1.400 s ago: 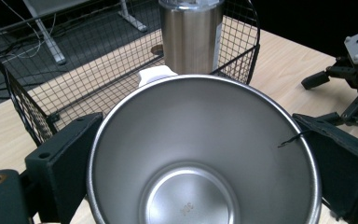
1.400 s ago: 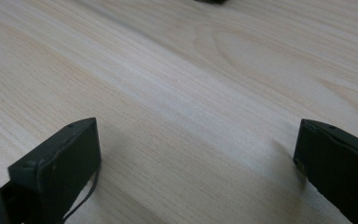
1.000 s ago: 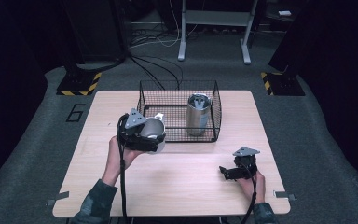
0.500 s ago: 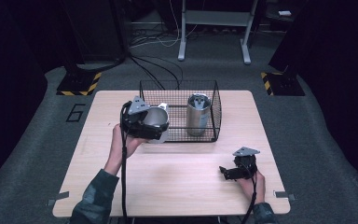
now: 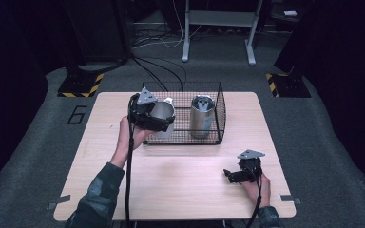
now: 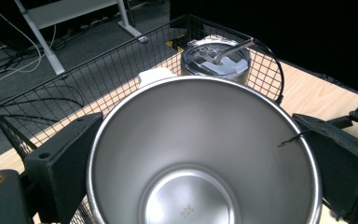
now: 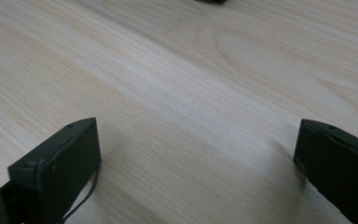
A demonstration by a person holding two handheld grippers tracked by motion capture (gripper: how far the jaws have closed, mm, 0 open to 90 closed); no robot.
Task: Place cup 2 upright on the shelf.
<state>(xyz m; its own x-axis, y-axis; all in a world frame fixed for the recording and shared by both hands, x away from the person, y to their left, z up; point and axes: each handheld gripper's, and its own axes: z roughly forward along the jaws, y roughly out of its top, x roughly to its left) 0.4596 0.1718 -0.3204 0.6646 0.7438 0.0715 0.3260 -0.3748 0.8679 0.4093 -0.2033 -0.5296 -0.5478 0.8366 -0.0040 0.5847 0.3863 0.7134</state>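
Where the left gripper (image 5: 159, 118) sits at centre left of the high view, its fingers (image 6: 67, 158) clamp a steel cup (image 6: 203, 154) at the basket (image 5: 217, 114) edge; the cup's base is cut off. A lidded tumbler (image 5: 202, 116) stands inside. Lower right, the right gripper (image 5: 235, 175) has its fingers (image 7: 56, 170) spread wide, empty, over the pale tabletop (image 5: 180, 185). Dark floor and cables (image 5: 157, 40) lie beyond.

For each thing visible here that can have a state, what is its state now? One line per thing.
Left gripper: shut on the steel cup, held at the basket's left end.
Steel cup: empty, open mouth, no lid.
Lidded tumbler: upright inside the basket, lid on.
Wire basket: open-topped, resting on the table.
Right gripper: open, empty, low over the table.
Table: bare wood in front of the basket.
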